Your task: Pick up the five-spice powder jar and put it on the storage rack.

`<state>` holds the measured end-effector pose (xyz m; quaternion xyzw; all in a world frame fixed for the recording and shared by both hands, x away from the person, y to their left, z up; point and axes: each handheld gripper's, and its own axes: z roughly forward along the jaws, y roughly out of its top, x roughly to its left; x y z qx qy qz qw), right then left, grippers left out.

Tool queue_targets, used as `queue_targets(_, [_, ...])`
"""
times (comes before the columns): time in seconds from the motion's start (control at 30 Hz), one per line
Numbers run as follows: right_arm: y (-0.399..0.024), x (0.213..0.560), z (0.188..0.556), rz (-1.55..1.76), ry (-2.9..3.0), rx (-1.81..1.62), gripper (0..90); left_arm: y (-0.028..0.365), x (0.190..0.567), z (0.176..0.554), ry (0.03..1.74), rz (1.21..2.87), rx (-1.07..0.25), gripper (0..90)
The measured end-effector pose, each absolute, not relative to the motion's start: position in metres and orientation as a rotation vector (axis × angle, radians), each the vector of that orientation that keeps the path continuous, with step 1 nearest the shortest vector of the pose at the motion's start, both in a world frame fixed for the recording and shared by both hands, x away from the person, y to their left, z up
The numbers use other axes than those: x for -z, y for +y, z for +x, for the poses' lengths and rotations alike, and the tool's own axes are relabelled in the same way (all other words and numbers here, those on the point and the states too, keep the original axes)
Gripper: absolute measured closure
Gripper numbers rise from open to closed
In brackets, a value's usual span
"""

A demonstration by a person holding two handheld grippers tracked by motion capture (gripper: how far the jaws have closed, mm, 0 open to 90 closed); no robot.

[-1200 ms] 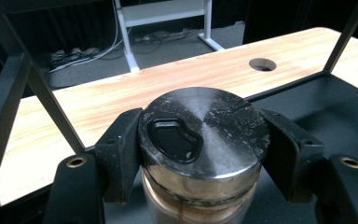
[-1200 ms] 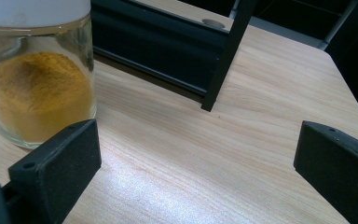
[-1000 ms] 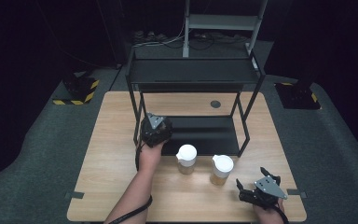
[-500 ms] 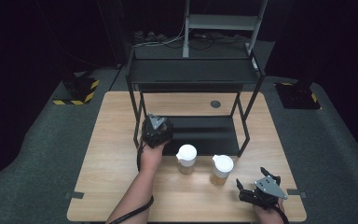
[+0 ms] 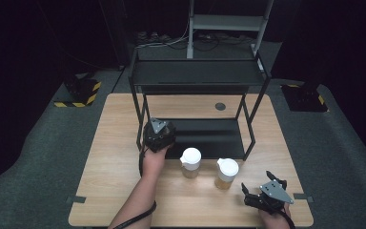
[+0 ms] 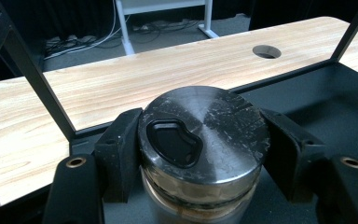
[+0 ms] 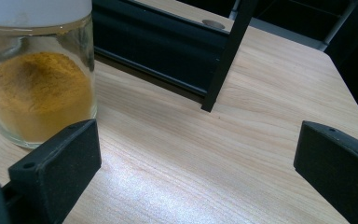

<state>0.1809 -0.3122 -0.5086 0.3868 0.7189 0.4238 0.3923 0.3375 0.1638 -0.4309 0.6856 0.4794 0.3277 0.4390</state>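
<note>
Nothing moved since earlier frames; both hands parked as before. Left tongs (image 6: pixel 200 154) clamped on dark-lidded jar (image 6: pixel 204 135) at front left corner of rack's lower shelf (image 6: pixel 335 98) (jar contents hidden). Two white-lidded jars on bench (image 5: pixel 114 143) just ahead of rack: left one (image 5: pixel 190 162), right one (image 5: pixel 227 172) holding yellow powder. Right tongs (image 7: pixel 200 154) wide open, empty, low over bench at right front corner.

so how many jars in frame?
3. Two white-lidded jars on the table in front of the rack: one left, one right. A dark-lidded jar sits between the left gripper jaws at the rack's lower shelf. More could be hidden.
</note>
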Motion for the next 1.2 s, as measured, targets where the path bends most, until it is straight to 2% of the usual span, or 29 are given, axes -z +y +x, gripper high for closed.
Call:
queue_targets(0.43, [-0.313,0.508,0.181,0.983,1.826,-1.078,0.1,0.164,0.431,0.338,1.18,1.714,-0.818,33.0])
queue_targets(0.53, [-0.313,0.508,0.181,0.983,1.827,-1.079,0.1,0.164,0.43,0.338,1.176,1.709,-0.82,28.1])
queue_targets(0.97, [-0.312,0.508,0.181,0.982,1.828,-1.076,0.1,0.166,0.424,0.333,1.127,1.694,-0.815,16.5])
queue_targets(1.2, [-0.312,0.508,0.181,0.986,1.828,-1.074,0.0,0.168,0.42,0.327,1.106,1.674,-0.814,6.4])
